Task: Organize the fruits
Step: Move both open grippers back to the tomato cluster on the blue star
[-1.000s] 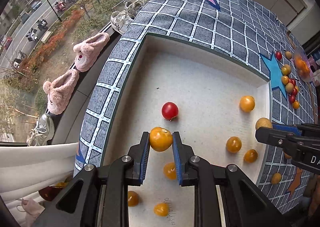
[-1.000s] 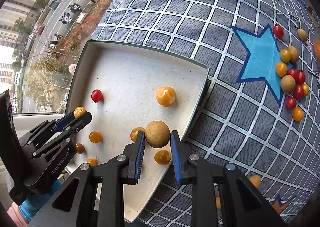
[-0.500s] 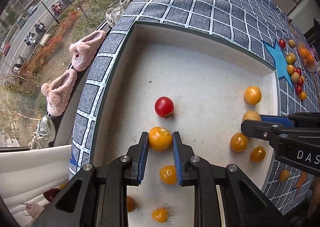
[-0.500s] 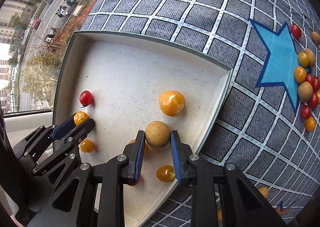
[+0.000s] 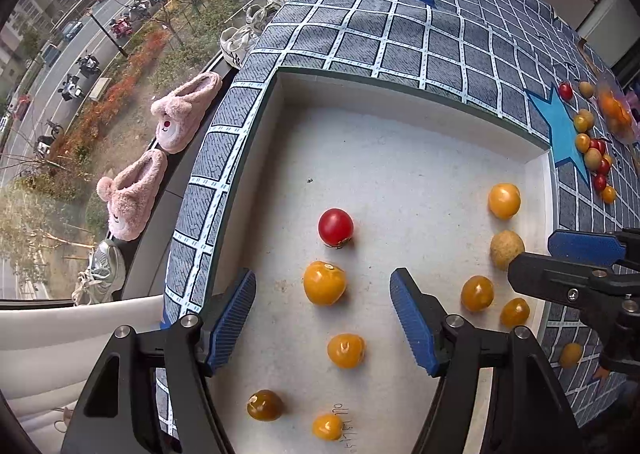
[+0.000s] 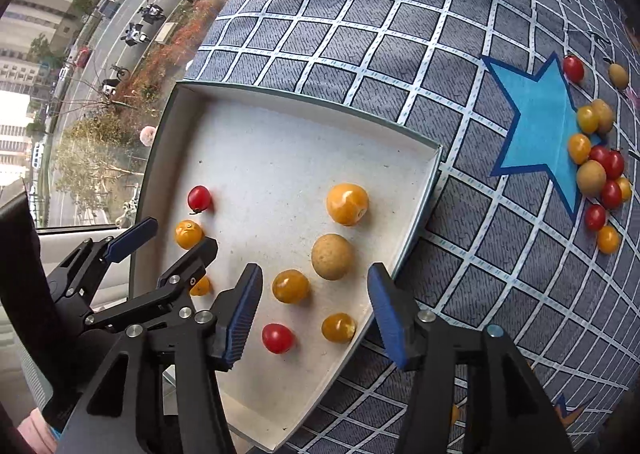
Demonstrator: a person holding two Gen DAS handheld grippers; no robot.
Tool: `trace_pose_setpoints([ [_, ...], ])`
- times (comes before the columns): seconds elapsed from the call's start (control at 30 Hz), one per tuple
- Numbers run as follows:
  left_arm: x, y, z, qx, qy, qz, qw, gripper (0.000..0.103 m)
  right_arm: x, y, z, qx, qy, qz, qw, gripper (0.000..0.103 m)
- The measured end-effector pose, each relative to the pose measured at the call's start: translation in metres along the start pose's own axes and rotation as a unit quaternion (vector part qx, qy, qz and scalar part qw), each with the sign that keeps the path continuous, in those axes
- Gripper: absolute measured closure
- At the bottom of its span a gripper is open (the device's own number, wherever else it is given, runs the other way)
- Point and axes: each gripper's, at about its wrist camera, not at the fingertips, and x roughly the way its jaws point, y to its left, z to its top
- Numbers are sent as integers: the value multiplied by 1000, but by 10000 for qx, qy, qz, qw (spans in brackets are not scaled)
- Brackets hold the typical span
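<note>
A shallow white box (image 5: 400,158) lies on the grey checked cloth and holds several yellow and red fruits. My left gripper (image 5: 323,312) is open over the box, with a yellow fruit (image 5: 324,282) lying free between its fingers and a red tomato (image 5: 336,226) just beyond. My right gripper (image 6: 316,312) is open, with a tan round fruit (image 6: 332,256) resting on the box floor just ahead of its fingers. The box (image 6: 280,158) also shows in the right wrist view. More loose fruits (image 6: 598,170) lie by the blue star.
The box sits near the cloth's left edge, next to a window with pink slippers (image 5: 160,150) on the sill outside. The right gripper (image 5: 580,274) reaches in from the right in the left wrist view. A bag of fruit (image 5: 614,114) lies far right.
Both grippers opened. The left one let go of the yellow fruit and the right one let go of the tan fruit; both fruits now rest on the box floor.
</note>
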Motion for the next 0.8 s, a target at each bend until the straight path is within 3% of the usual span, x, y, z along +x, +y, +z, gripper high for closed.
trace_pose_setpoints([
  [0.07, -5, -3, 0, -1, -16, 5, 10000, 29, -9, -2, -2, 51, -114, -68, 9999, 20],
  [0.47, -23, -35, 2, 406, -84, 54, 9991, 29, -41, -61, -24, 784, -382, -132, 9961, 20],
  [0.8, -41, -95, 15, 996, -230, -179, 9946, 29, -51, -140, -71, 1663, -357, -330, 9849, 20],
])
